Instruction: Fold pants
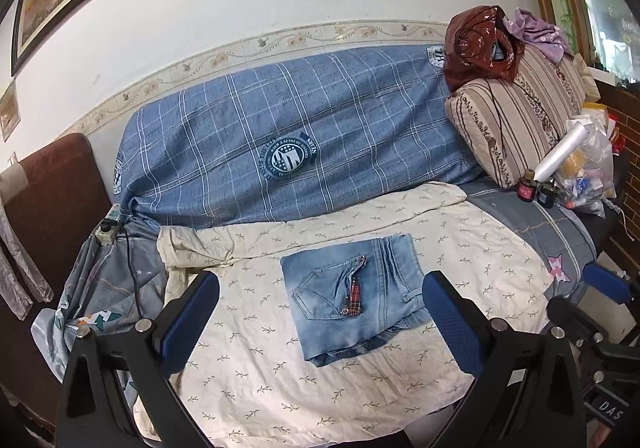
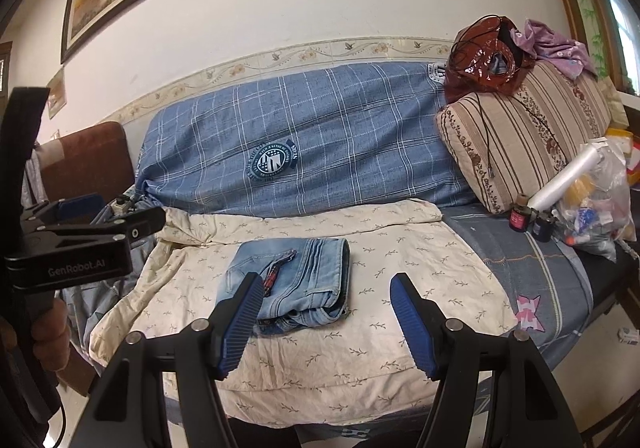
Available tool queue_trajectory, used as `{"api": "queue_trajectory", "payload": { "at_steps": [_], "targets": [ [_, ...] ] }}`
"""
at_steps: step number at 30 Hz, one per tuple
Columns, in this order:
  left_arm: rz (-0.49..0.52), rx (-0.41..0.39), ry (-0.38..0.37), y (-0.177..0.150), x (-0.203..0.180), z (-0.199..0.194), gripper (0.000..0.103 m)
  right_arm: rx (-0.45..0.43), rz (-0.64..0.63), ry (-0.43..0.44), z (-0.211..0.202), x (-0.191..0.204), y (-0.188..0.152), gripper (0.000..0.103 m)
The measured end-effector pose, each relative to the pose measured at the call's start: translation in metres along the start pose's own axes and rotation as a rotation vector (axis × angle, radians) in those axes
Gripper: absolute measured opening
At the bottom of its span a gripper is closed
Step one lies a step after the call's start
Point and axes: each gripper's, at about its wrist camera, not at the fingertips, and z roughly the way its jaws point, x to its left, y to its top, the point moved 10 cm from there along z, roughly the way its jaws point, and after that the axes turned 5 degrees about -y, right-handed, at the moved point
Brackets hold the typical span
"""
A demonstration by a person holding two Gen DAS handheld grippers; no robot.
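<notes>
Pants (image 1: 352, 296) ahead between left tool (image 1: 320, 324) fingers

Left gripper (image 1: 320, 312): jaws stood wide apart, empty, pointing toward 12 o'clock, tilted downward.
Right gripper (image 2: 326, 322): jaws parted, nothing between the blue pads (image 2: 240, 328).
Left hand (image 2: 48, 332): gripped the handle, at 9 o'clock in the right wrist view.
</notes>
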Motion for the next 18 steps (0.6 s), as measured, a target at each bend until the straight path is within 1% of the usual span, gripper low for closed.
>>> {"api": "queue_trajectory", "payload": {
  "at_steps": [4,11,18],
  "targets": [
    [-0.001,-0.016,-0.010,0.003,-0.003,-0.009,0.101,0.019,-0.021,0.002,-0.002,0.004,-0.003,0.070],
    [0.019,-0.032,-0.024,0.003,-0.008,-0.018,0.101,0.009,-0.050,0.006,-0.009,0.010,-0.003,0.070],
    [0.002,-0.005,-0.059,0.001,-0.011,-0.012,0.101,0.006,-0.052,0.003,-0.011,0.009,-0.002,0.070]
  ]
}}
